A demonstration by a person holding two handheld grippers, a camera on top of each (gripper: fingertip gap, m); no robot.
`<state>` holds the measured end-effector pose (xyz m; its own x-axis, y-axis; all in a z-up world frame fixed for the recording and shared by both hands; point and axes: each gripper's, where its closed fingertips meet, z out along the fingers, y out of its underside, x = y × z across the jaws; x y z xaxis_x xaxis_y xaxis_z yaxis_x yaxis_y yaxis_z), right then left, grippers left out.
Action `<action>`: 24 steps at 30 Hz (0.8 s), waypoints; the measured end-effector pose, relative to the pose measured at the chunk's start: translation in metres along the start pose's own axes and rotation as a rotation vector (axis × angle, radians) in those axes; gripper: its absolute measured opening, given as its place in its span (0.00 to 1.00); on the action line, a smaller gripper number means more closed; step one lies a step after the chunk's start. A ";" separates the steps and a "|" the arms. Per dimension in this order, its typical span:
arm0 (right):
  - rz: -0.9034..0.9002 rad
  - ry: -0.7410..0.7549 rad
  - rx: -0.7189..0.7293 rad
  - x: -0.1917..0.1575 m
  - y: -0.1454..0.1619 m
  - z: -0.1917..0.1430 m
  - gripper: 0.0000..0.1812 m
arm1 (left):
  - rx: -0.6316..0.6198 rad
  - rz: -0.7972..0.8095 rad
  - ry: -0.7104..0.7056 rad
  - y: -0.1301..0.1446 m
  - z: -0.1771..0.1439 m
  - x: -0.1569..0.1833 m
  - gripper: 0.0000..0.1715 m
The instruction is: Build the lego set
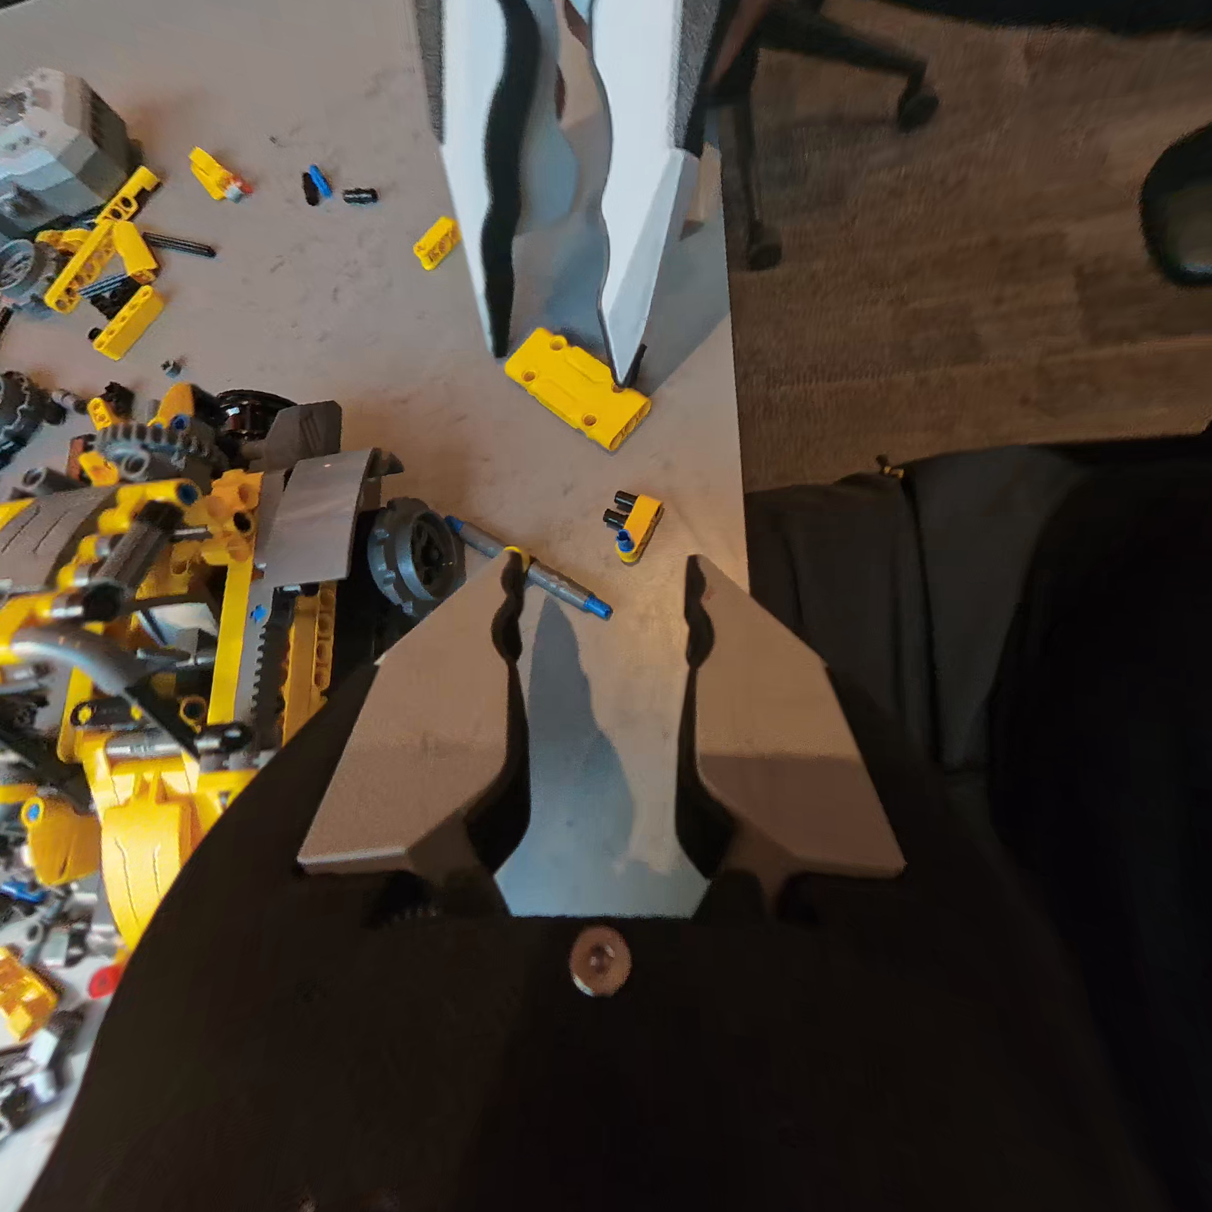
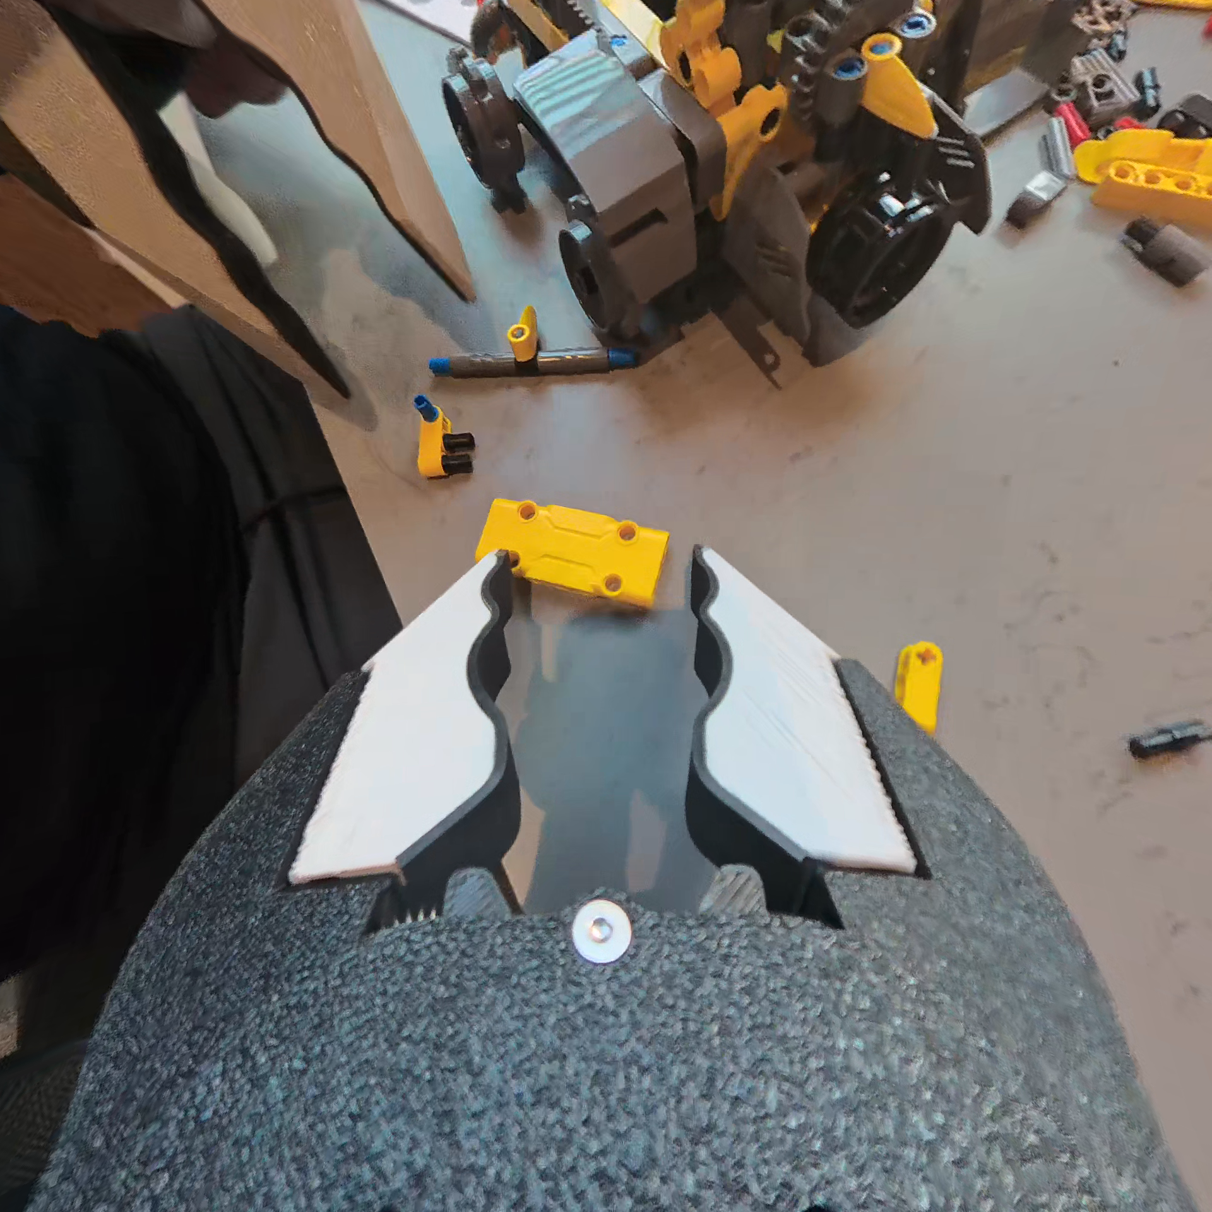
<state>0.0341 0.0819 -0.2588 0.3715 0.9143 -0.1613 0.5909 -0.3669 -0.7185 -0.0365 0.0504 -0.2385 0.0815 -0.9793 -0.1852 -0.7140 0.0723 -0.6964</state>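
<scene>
My right gripper (image 2: 598,554) is open, its white fingers low over a flat yellow panel with four holes (image 2: 574,552); the left fingertip touches the panel's near corner. The same gripper (image 1: 564,361) and panel (image 1: 577,388) show in the left wrist view. My left gripper (image 1: 600,567) is open and empty, its tan fingers just above the table. A grey axle with blue ends and a yellow collar (image 1: 531,567) lies at its left fingertip. A small yellow connector with black pins (image 1: 633,526) lies just ahead.
A half-built yellow and grey toy vehicle (image 1: 197,590) fills the left of the table (image 1: 341,315), also seen ahead in the right wrist view (image 2: 721,164). Loose yellow, black and blue parts (image 1: 124,262) lie scattered. The table edge (image 1: 734,393) drops to carpet with a chair base. Left tips to right tips: about 9 cm.
</scene>
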 end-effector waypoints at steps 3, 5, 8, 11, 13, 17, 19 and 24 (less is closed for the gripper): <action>0.023 0.029 0.004 -0.003 0.005 -0.004 0.29 | 0.040 -0.072 -0.015 -0.001 -0.010 0.000 0.32; 0.025 0.032 0.004 -0.008 0.007 -0.006 0.27 | 0.065 -0.110 -0.036 0.001 -0.015 0.000 0.30; 0.055 0.074 0.037 -0.003 0.008 -0.008 0.28 | 0.058 -0.123 -0.049 0.006 -0.015 0.003 0.28; 0.088 0.088 0.126 -0.001 0.006 -0.011 0.27 | 0.042 -0.121 -0.045 0.009 -0.015 0.007 0.28; 0.094 0.105 0.162 0.001 0.004 -0.014 0.27 | 0.041 -0.120 -0.038 0.009 -0.016 0.010 0.28; 0.051 0.119 0.150 0.004 0.000 -0.024 0.26 | 0.010 -0.125 -0.043 0.018 -0.017 0.012 0.27; 0.007 0.109 0.127 0.006 -0.005 -0.030 0.26 | -0.009 -0.133 -0.042 0.023 -0.017 0.012 0.26; -0.153 0.006 -0.013 -0.002 -0.009 -0.024 0.27 | -0.027 -0.165 -0.003 0.025 -0.011 0.019 0.23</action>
<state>0.0451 0.0787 -0.2362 0.2807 0.9586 -0.0471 0.6499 -0.2259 -0.7257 -0.0601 0.0318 -0.2520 0.2012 -0.9769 -0.0723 -0.7093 -0.0944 -0.6986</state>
